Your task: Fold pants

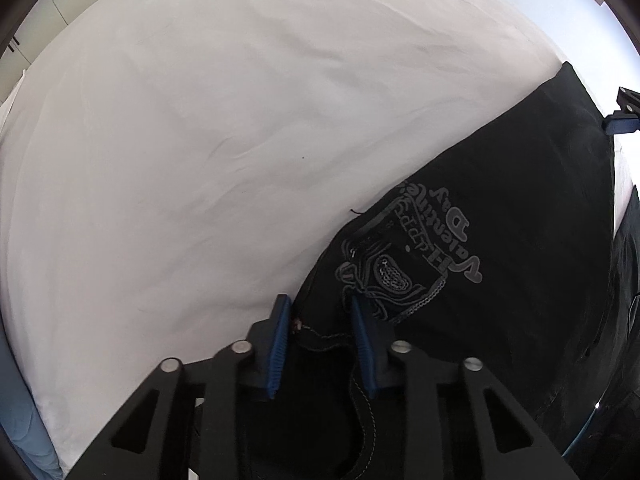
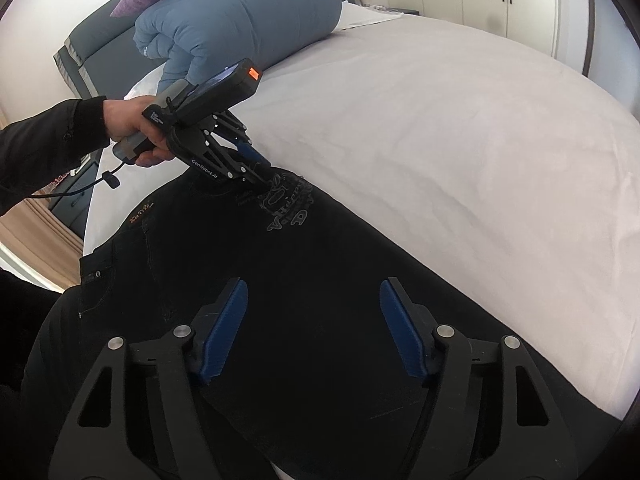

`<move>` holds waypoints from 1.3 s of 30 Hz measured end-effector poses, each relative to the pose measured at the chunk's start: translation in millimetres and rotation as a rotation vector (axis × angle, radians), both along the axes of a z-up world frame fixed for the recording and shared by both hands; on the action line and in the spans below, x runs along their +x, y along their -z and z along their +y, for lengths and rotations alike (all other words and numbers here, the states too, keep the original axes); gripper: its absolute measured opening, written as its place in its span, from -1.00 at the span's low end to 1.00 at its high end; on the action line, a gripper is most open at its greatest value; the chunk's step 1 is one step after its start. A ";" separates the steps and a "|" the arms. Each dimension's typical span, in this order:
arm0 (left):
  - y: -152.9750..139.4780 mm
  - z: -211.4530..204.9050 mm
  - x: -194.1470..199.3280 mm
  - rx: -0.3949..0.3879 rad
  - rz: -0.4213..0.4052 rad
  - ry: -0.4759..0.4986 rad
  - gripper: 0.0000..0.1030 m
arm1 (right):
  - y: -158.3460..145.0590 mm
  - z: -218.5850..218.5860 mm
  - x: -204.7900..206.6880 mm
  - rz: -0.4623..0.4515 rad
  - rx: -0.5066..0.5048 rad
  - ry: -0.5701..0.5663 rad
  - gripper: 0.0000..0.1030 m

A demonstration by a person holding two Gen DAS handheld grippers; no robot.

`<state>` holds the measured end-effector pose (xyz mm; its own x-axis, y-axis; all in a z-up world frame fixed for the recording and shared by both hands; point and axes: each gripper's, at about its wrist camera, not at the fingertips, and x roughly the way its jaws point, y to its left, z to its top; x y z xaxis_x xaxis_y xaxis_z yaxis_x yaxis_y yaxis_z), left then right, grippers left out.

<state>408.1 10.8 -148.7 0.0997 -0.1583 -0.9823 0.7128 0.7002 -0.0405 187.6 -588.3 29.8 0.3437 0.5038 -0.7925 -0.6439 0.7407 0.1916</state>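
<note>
Two claws work black pants [image 2: 312,280] lying on a white bed [image 2: 460,140]. Left claw [image 1: 320,312] pinches a waist-end fold beside the printed emblem [image 1: 404,252]; right claw [image 2: 312,300] hovers agape over the cloth. Only the right view shows the hand [image 2: 132,132] and blue duvet [image 2: 240,20].

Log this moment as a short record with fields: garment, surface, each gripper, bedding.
garment: black pants with a grey embroidered design, spread flat
surface: bed with white sheet
left gripper: at the pants' far edge beside the design, black fabric between its blue pads, jaws narrow; firm pinch cannot be confirmed
right gripper: over the pants leg, jaws apart, pads clear of the fabric
person's hand: holding the left gripper's handle, black sleeve
bedding: rolled blue duvet at the head of the bed
</note>
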 end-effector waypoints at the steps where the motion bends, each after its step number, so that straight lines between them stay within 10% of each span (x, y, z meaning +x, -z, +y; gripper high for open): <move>1: -3.6 1.3 -3.7 0.001 -0.023 -0.008 -0.65 | -1.1 2.2 3.2 0.001 0.000 -0.004 0.20; 20: -84.7 51.6 -103.9 -0.083 -0.392 0.028 -0.75 | 14.1 85.7 79.6 0.017 -0.213 -0.177 -0.24; 28: -72.4 36.8 -102.7 -0.085 -0.440 0.047 -0.75 | 33.3 103.6 99.6 0.072 -0.288 -0.235 -0.25; 34: -69.0 35.7 -100.1 -0.095 -0.444 0.040 -0.75 | 40.3 105.7 103.1 0.107 -0.289 -0.231 -0.82; 39: -68.5 36.6 -102.3 -0.103 -0.451 0.019 -0.75 | 32.8 94.6 86.3 0.113 -0.227 -0.155 -0.91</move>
